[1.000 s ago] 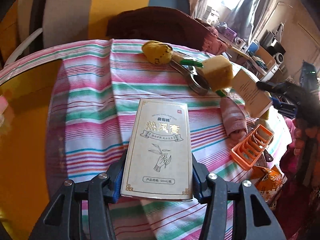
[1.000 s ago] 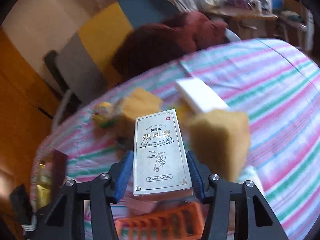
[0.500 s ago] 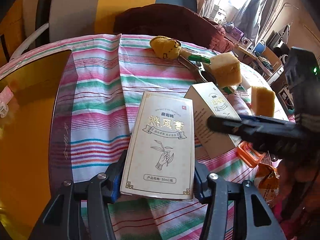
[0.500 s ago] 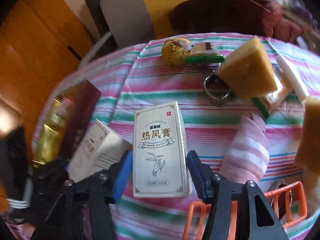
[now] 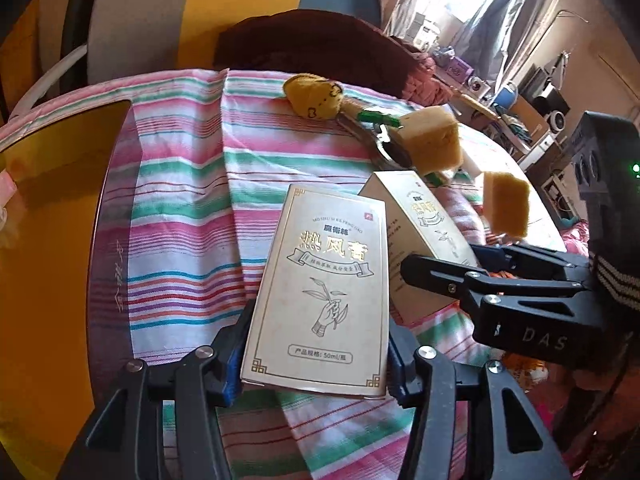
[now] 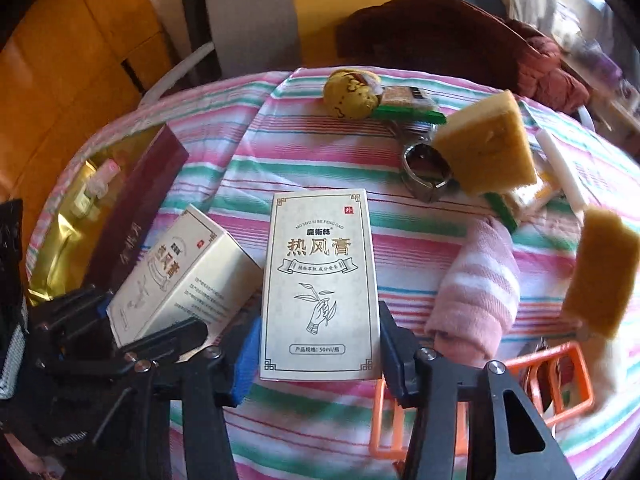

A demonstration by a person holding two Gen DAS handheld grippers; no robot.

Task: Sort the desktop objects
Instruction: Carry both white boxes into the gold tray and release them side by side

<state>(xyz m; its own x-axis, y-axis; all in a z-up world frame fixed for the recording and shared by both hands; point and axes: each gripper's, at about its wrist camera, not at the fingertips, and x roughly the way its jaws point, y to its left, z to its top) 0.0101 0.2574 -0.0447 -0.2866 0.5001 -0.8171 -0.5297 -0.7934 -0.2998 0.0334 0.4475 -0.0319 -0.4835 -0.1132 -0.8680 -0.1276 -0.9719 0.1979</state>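
My left gripper [image 5: 316, 364] is shut on a cream ointment box [image 5: 324, 284] printed with a hand and a sprig. My right gripper [image 6: 320, 356] is shut on a second cream box [image 6: 320, 280] of the same kind. The two boxes are side by side above the striped tablecloth [image 5: 180, 208]. The right gripper with its box [image 5: 424, 232] shows in the left wrist view on the right. The left gripper with its box [image 6: 176, 276] shows in the right wrist view on the left.
A dark red box with gold lining [image 6: 132, 216] lies at the left. Two yellow sponges [image 6: 488, 144] [image 6: 600, 276], a yellow plush toy [image 6: 352, 92], a metal scoop [image 6: 424, 176], a pink striped cloth roll [image 6: 476, 292] and an orange rack [image 6: 552, 376] lie on the cloth.
My right gripper has swung in from the right with its box until it sits next to the left gripper's box. The left gripper has shifted slightly leftward.
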